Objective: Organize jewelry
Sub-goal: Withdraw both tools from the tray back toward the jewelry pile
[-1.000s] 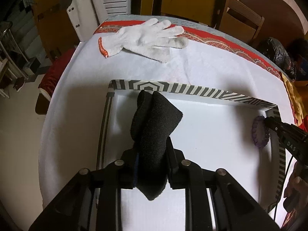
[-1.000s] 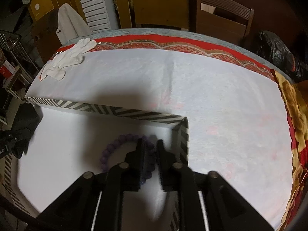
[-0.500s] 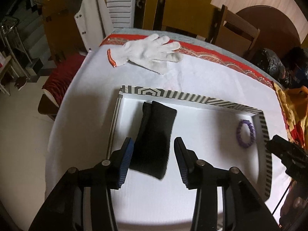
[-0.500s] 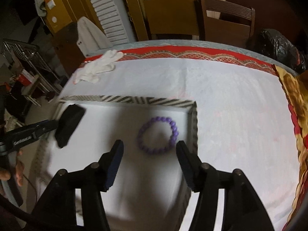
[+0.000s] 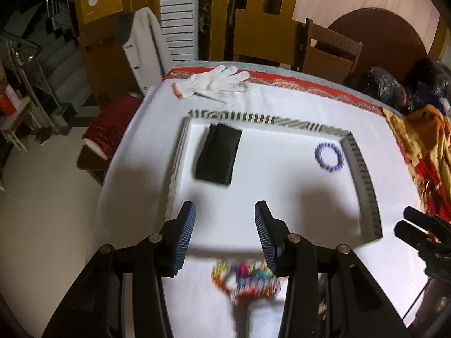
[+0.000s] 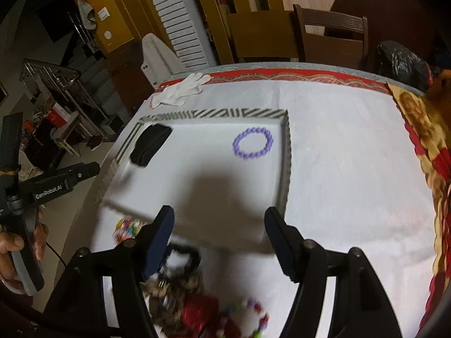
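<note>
A white tray with a striped rim (image 5: 363, 174) (image 6: 286, 163) lies on the white tablecloth. In it lie a black pouch (image 5: 218, 153) (image 6: 149, 145) at the left and a purple bead bracelet (image 5: 329, 157) (image 6: 253, 143) at the right. My left gripper (image 5: 224, 225) is open and empty, above the tray's near edge. My right gripper (image 6: 218, 228) is open and empty over the tray's near right part. A blurred multicoloured bead bracelet (image 5: 245, 278) (image 6: 126, 228) lies in front of the tray. A pile of hair ties and beads (image 6: 203, 307) lies under my right gripper.
A white work glove (image 5: 214, 84) (image 6: 180, 91) lies beyond the tray. Wooden chairs (image 5: 329, 48) stand behind the table. A patterned red and yellow cloth (image 6: 428, 152) covers the right edge. The table's left edge drops to the floor.
Both grippers opened, released the pouch and the purple bracelet into the tray, then pulled back toward me and up. The loose jewelry in front of the tray came into view.
</note>
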Demonstrator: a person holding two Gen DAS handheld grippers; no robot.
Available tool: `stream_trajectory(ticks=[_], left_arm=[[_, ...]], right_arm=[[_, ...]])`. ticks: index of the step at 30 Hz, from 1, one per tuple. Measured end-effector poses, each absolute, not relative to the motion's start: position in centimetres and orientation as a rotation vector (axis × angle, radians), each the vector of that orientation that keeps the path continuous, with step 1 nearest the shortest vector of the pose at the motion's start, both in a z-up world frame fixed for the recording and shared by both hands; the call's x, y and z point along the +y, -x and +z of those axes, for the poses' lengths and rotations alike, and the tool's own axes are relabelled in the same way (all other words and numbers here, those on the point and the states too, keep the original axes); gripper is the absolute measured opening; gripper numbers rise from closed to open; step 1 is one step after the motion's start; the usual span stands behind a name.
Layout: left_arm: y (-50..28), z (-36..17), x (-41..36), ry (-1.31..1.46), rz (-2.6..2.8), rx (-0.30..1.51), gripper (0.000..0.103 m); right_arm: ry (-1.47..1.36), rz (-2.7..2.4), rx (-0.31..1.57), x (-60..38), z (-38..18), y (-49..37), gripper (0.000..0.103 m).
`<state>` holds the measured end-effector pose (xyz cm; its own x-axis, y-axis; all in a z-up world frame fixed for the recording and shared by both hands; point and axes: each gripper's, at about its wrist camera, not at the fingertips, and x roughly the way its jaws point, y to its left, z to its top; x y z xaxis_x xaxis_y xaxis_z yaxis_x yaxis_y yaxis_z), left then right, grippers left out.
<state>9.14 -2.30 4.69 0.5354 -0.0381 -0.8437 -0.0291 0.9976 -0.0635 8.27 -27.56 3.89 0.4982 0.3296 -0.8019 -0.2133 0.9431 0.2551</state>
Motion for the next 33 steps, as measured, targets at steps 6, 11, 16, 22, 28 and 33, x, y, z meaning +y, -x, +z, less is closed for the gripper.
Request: stream_trajectory(ticks=[6, 11, 16, 22, 28, 33], left_arm=[[-4.0, 5.0, -3.2, 0.041, 0.064, 1.038, 0.048], [-0.2, 4.9, -3.8, 0.009, 0.101, 1.049, 0.048], [3.0, 4.7, -3.7, 0.038, 0.077, 1.06, 0.048], [5.8, 4.1, -3.6, 0.1, 0.034, 1.084, 0.048], [7.2, 3.5, -4.0, 0.138, 0.008, 1.12, 0.048], [7.9, 3.1, -4.2, 0.159, 0.0, 1.14, 0.048]], right_arm=[[-0.139, 0.35, 1.011, -28.2, 4.1, -3.3, 0.071], [-0.121, 0.358, 1.009, -28.9, 4.5, 0.0, 0.072], [-0.093, 0.342, 1.002, -29.6, 4.5, 3.0, 0.075], [-0.066, 0.336, 1.043, -30.1, 2.9, 5.9, 0.075], [-0.089, 0.343, 1.049, -31.1, 2.4, 7.9, 0.075], [-0.089, 0.341, 1.054, -31.3, 1.7, 8.3, 0.075]])
